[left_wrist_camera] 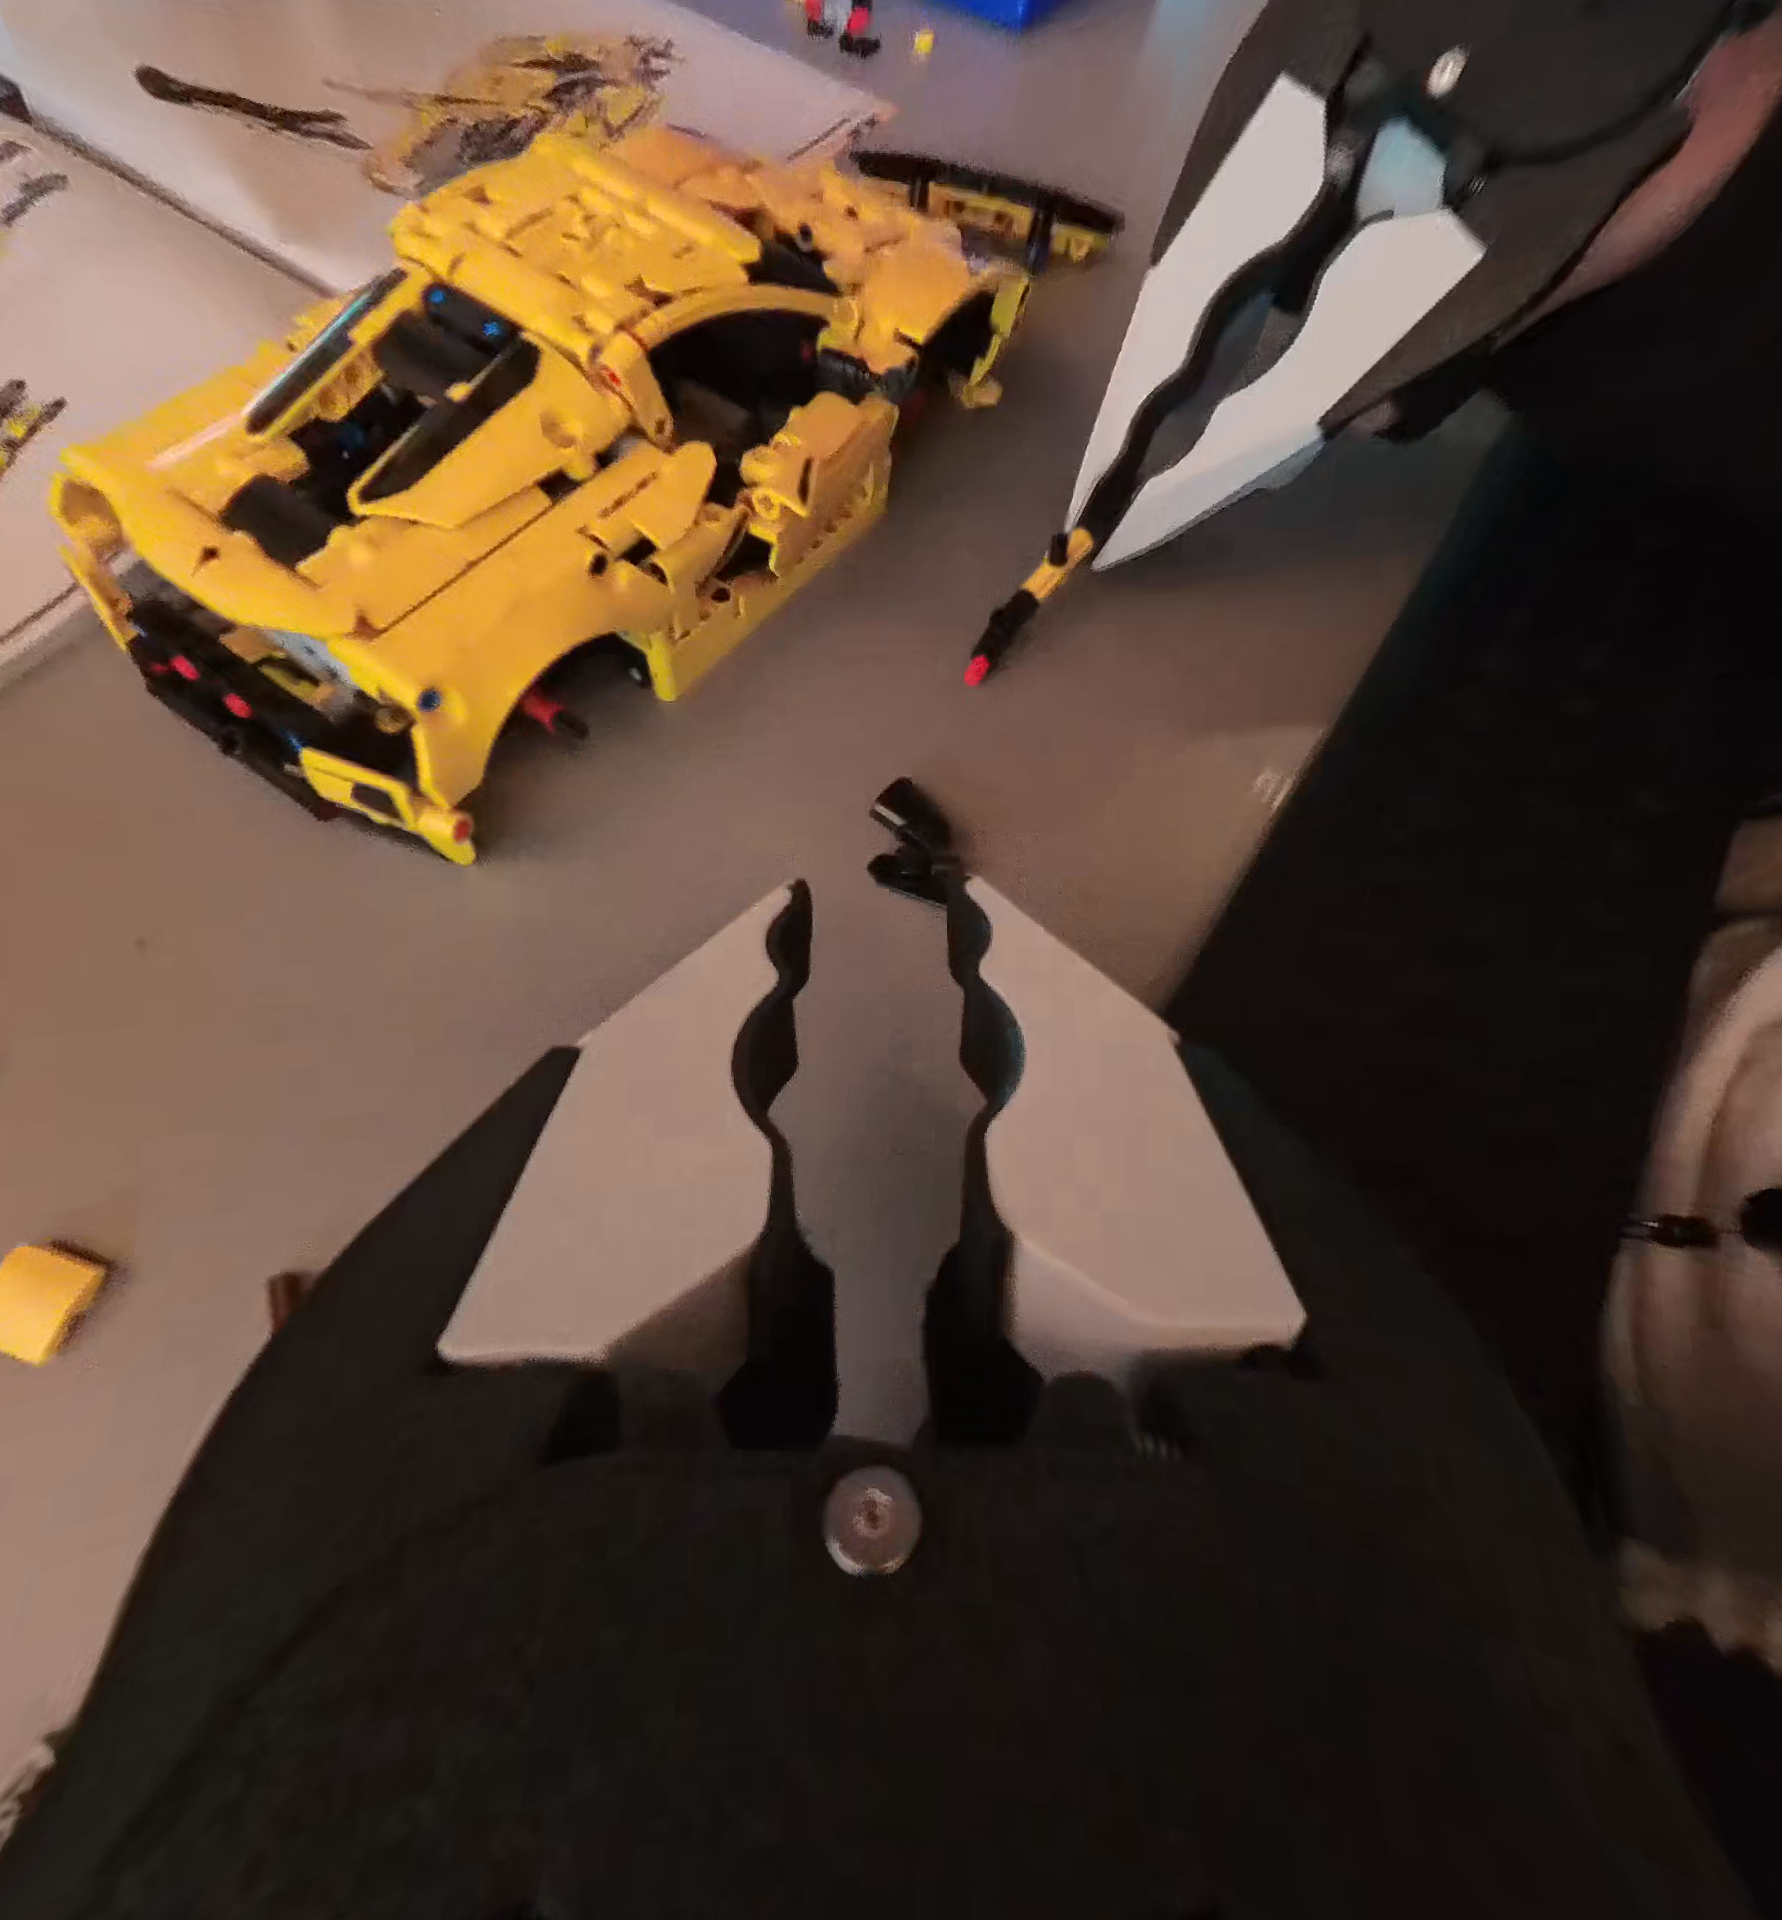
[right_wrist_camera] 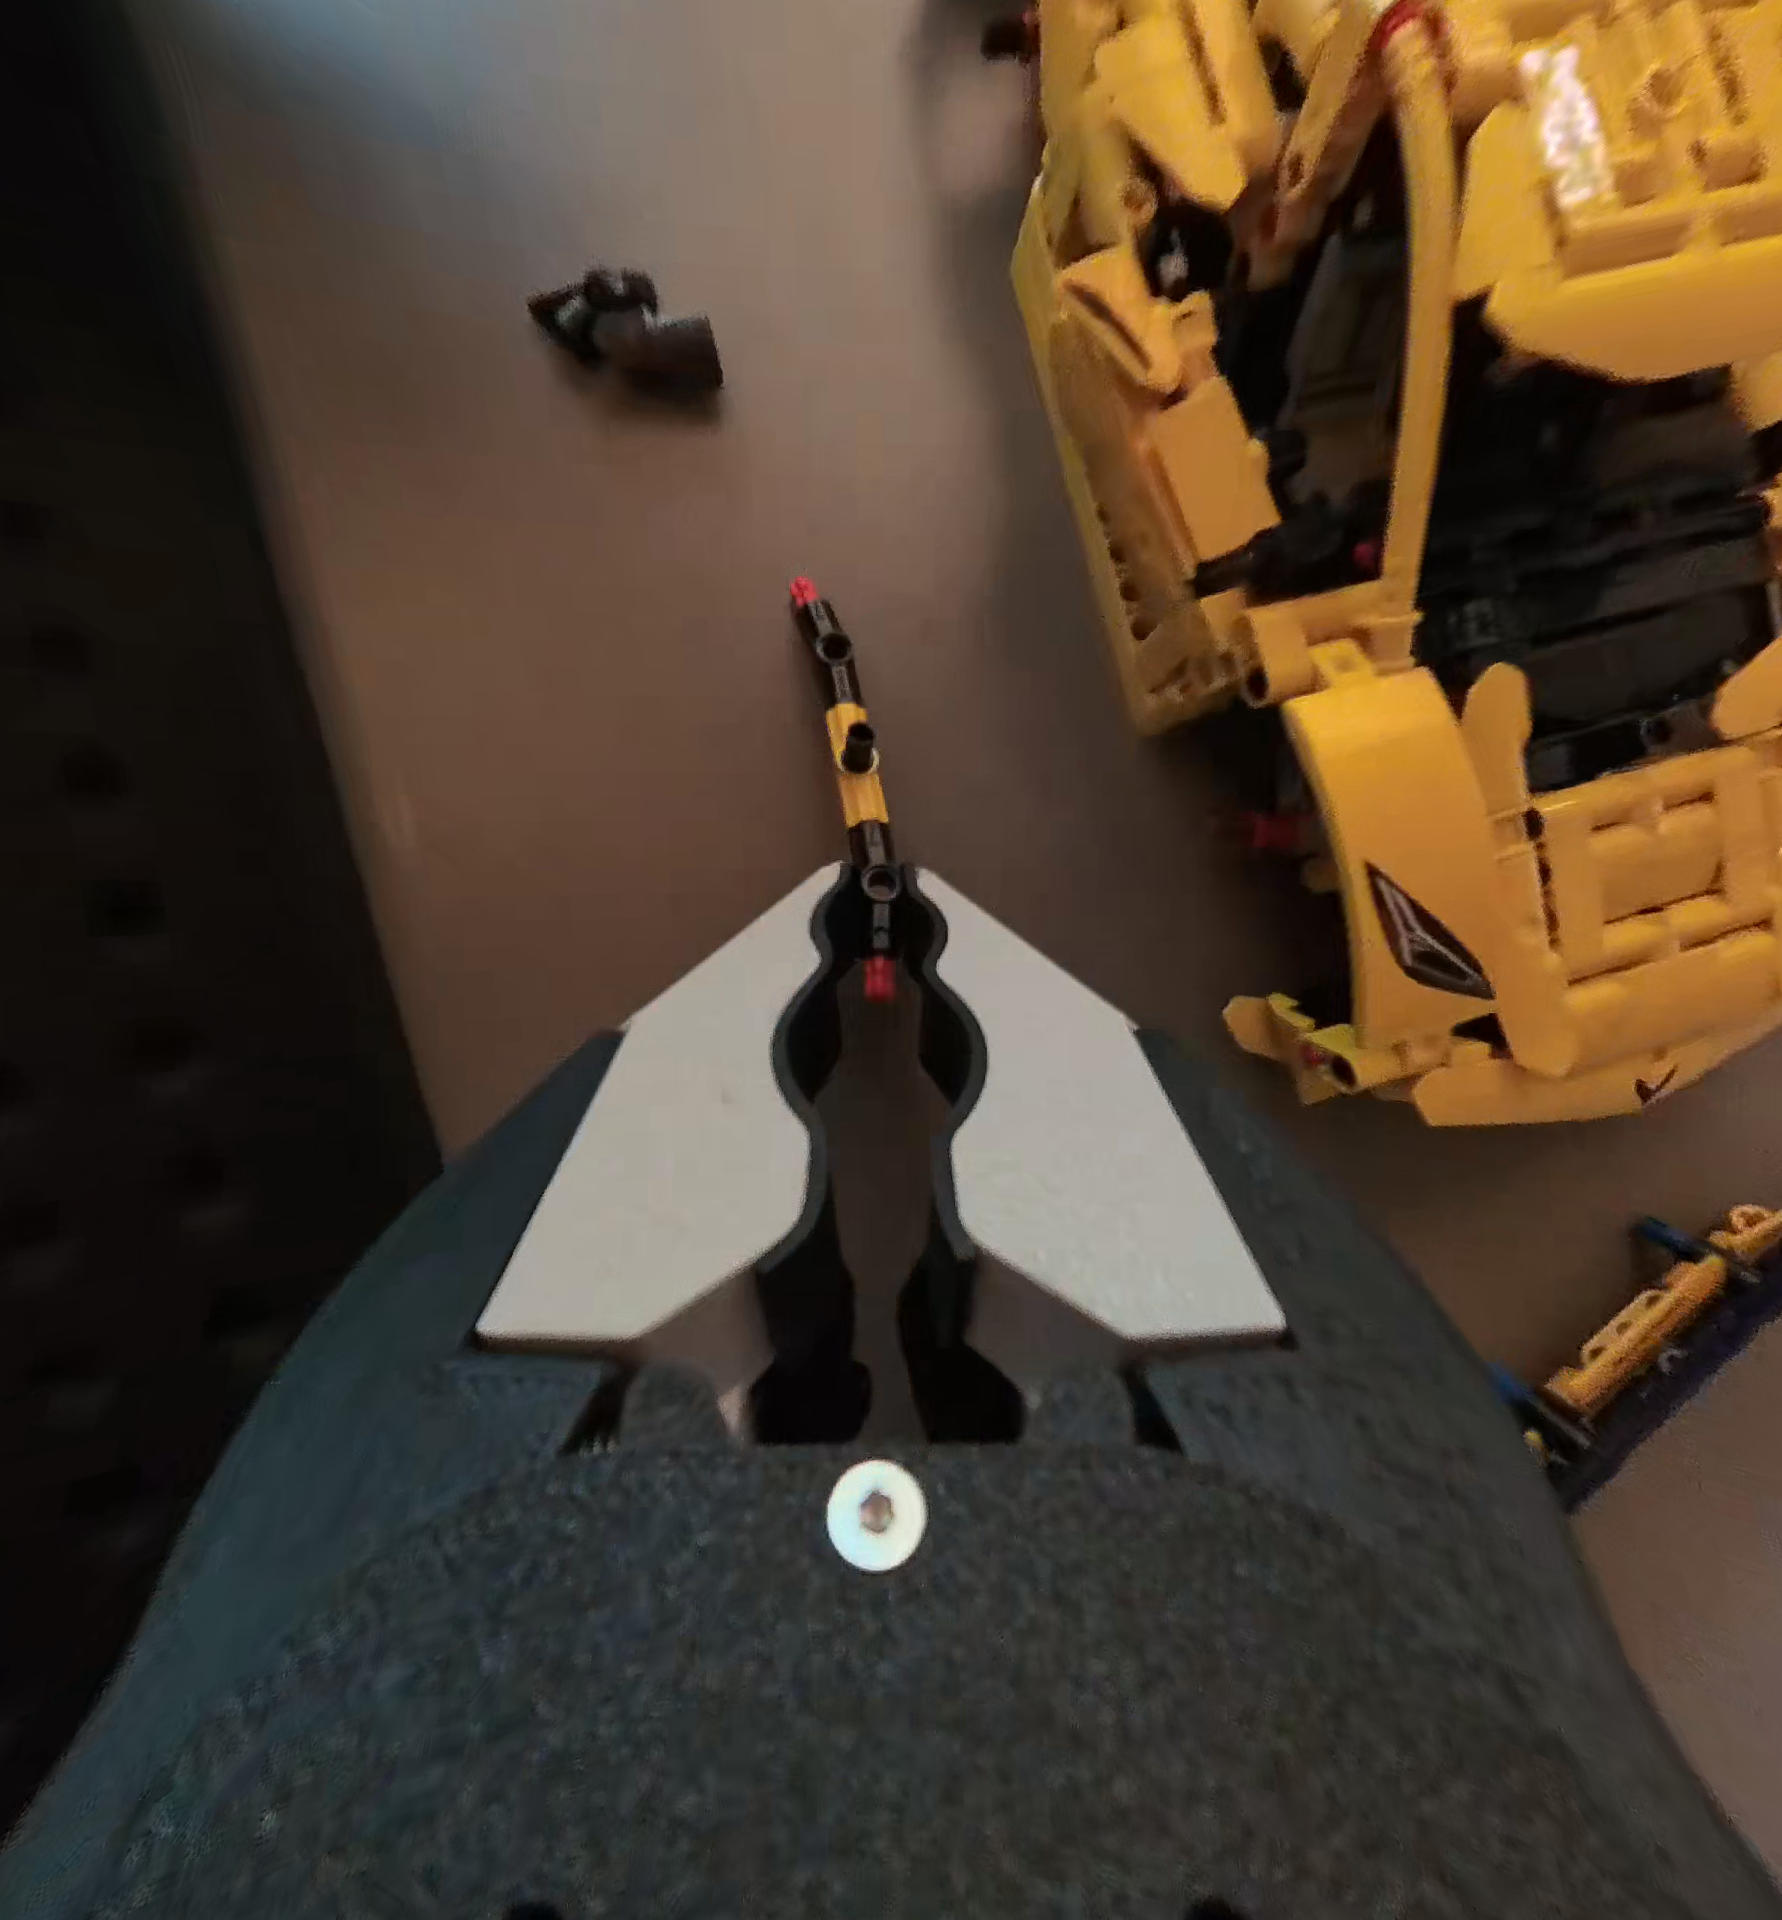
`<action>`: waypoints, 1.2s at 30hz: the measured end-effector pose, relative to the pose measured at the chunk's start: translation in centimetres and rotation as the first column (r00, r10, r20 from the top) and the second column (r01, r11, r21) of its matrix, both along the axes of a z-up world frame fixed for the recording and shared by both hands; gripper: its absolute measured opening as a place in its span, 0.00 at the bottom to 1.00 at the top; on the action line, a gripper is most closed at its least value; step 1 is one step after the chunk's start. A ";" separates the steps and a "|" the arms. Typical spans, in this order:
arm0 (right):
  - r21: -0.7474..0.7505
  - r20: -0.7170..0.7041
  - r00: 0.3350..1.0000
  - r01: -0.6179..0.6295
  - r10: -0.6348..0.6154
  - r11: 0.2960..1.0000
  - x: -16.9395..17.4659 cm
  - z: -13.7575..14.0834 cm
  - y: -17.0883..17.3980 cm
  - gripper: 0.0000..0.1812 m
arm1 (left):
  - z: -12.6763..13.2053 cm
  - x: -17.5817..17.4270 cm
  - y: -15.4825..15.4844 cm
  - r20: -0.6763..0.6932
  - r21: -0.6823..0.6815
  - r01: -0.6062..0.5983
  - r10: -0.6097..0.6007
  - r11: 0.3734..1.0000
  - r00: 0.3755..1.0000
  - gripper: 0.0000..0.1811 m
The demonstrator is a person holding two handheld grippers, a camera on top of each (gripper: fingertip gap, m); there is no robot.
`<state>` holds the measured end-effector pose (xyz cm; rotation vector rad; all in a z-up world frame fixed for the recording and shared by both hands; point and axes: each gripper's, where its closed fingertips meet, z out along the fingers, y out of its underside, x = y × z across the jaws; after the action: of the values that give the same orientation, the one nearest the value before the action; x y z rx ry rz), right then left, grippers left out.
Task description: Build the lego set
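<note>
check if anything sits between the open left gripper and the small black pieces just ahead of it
Nothing visible does. The left gripper is open, and the black pieces lie on bare table just past its tips.

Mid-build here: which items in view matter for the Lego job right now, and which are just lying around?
In play:
- yellow Lego sports car
- thin black-and-yellow axle assembly with red tips, gripped by right gripper
- small black connector cluster ahead of open left gripper

Idle:
- loose curved yellow panel
- black rear wing

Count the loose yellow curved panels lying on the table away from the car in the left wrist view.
1. A loose yellow curved panel lies on the table near the left edge, apart from the yellow car. Others may be hidden behind the left gripper or beyond the frame.
</note>
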<state>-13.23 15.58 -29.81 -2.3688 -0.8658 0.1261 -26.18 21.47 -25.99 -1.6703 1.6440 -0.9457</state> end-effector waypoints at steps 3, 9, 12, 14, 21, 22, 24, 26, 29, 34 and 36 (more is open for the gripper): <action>0.004 0.021 1.000 -0.007 0.007 1.000 -0.2 -0.4 0.0 0.04 | -1.5 0.8 -1.2 -0.094 0.091 0.075 -0.066 0.993 0.993 0.15; 0.028 -0.125 0.992 0.019 -0.016 0.999 -0.6 1.0 0.4 0.14 | -2.9 2.2 -1.1 -0.165 0.080 0.123 -0.108 0.989 0.980 0.17; 0.161 -0.225 0.973 0.091 -0.053 0.983 -0.4 3.9 2.1 0.15 | -3.7 2.5 -1.2 -0.196 0.089 0.151 -0.131 0.985 0.972 0.17; 0.236 -0.284 0.957 0.133 -0.062 0.963 -0.3 5.9 3.1 0.13 | -3.9 2.8 -1.4 -0.191 0.086 0.167 -0.148 0.982 0.970 0.17; 0.369 -0.457 0.889 0.183 0.006 0.911 -1.7 13.7 5.7 0.12 | -2.3 2.3 0.2 -0.147 0.089 0.110 -0.096 0.990 0.985 0.08; 0.348 -0.510 0.859 0.174 0.031 0.921 -2.6 14.3 6.1 0.13 | -1.0 2.4 1.0 -0.096 0.100 0.080 -0.070 0.992 0.993 0.08; 0.262 -0.596 0.802 0.140 0.047 0.955 -4.6 13.8 7.5 0.13 | 2.6 2.9 2.3 0.065 0.160 0.023 -0.034 0.987 0.997 0.08; 0.113 -0.679 0.734 0.105 0.000 0.988 -6.4 12.2 8.9 0.15 | 6.0 3.4 2.6 0.194 0.233 0.003 -0.050 0.973 0.980 0.08; -0.087 -0.813 0.580 -0.043 -0.046 0.995 -9.2 11.5 9.5 0.17 | 8.6 3.6 2.8 0.261 0.376 -0.016 -0.089 0.927 0.961 0.08; -0.155 -0.899 0.433 -0.159 -0.073 0.975 -10.5 12.2 9.5 0.12 | 9.0 3.8 2.7 0.228 0.519 0.023 -0.164 0.854 0.960 0.08; -0.173 -0.909 0.409 -0.200 -0.079 0.964 -11.0 12.1 9.3 0.08 | 8.8 4.1 2.7 0.229 0.532 0.040 -0.189 0.846 0.955 0.08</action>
<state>-24.21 24.87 -17.75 -1.9594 -0.3509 1.5231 -22.07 24.18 -17.17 -1.0314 1.6347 -0.6609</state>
